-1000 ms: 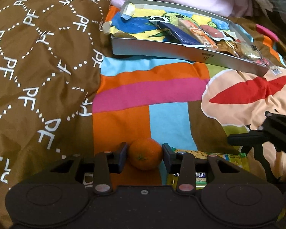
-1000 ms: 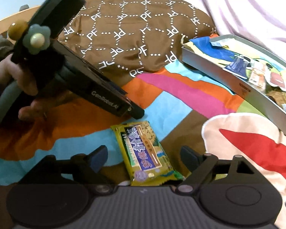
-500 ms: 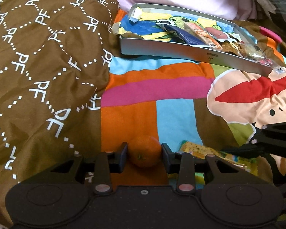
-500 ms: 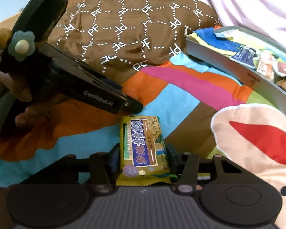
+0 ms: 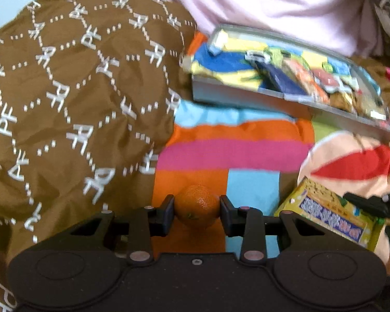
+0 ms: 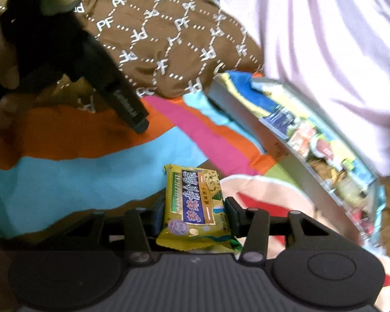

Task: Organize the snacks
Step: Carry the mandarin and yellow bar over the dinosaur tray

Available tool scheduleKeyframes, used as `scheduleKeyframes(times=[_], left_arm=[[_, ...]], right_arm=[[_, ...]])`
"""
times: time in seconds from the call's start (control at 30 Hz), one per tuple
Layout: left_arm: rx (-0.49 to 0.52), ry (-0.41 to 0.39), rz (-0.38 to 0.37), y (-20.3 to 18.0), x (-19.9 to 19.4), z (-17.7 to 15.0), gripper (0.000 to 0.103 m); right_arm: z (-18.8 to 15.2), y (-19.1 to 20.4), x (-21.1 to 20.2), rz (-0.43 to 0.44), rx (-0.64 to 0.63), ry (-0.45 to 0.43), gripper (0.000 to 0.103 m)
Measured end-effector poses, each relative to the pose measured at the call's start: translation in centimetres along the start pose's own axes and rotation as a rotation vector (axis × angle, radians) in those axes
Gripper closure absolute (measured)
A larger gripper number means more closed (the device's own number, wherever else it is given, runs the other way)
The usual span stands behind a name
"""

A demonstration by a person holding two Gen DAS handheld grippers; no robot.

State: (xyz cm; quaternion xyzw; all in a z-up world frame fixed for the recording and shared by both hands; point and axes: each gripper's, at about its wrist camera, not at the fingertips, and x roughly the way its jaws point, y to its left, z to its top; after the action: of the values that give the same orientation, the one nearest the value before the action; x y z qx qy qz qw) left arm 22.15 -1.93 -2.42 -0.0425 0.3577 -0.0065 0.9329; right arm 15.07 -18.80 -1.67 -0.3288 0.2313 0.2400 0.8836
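Starting at the left, we have the brown quilt [image 5: 72, 119] bunched up beside us, with nothing on it that needs sorting. Next to it, over the orange patch of the bright bedsheet [image 5: 236, 153], our left gripper [image 5: 197, 212] is clamped on a small orange [image 5: 197, 206], both pads pressing its sides; its jaws have only just finished tightening on the fruit. Further right, our right gripper [image 6: 193, 214] holds the yellow snack packet [image 6: 195, 208] by its long edges, the wrapper pinched between the pads after the jaws closed in on it. From the left camera that same packet [image 5: 335, 218] appears tilted just beside the orange, and we judge it lifted off the sheet, though the blur leaves that uncertain. At the far right lies the grey tray [image 5: 236, 98], well apart from both grippers, against the pale pink cloth [image 5: 260, 5]. It already holds several wrapped snacks [image 5: 309, 78] crowded toward its right end, while its left end shows only the printed lining. So we judge the job partly done: some snacks are put away, two more items are in our grip, and what is left is to carry both across and set them down in the open left part of the tray. We see no other loose snacks on the sheet.
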Motion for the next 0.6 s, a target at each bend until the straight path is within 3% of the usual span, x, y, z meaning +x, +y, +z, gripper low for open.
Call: scheduleKeyframes(times=[0.33,0.6], left_arm=[[0.001,-0.136,-0.027,-2.5,-0.7,6.2,0.065],[0.047,-0.221,-0.05,-5.2,1.0,11.3,0.065]], right_arm=[[0.6,-3.1,-1.9,-0.121,0.121,-0.174,0.051],[2.1,-7.9,0.1,-0.212,0.254,-0.246,0.051]])
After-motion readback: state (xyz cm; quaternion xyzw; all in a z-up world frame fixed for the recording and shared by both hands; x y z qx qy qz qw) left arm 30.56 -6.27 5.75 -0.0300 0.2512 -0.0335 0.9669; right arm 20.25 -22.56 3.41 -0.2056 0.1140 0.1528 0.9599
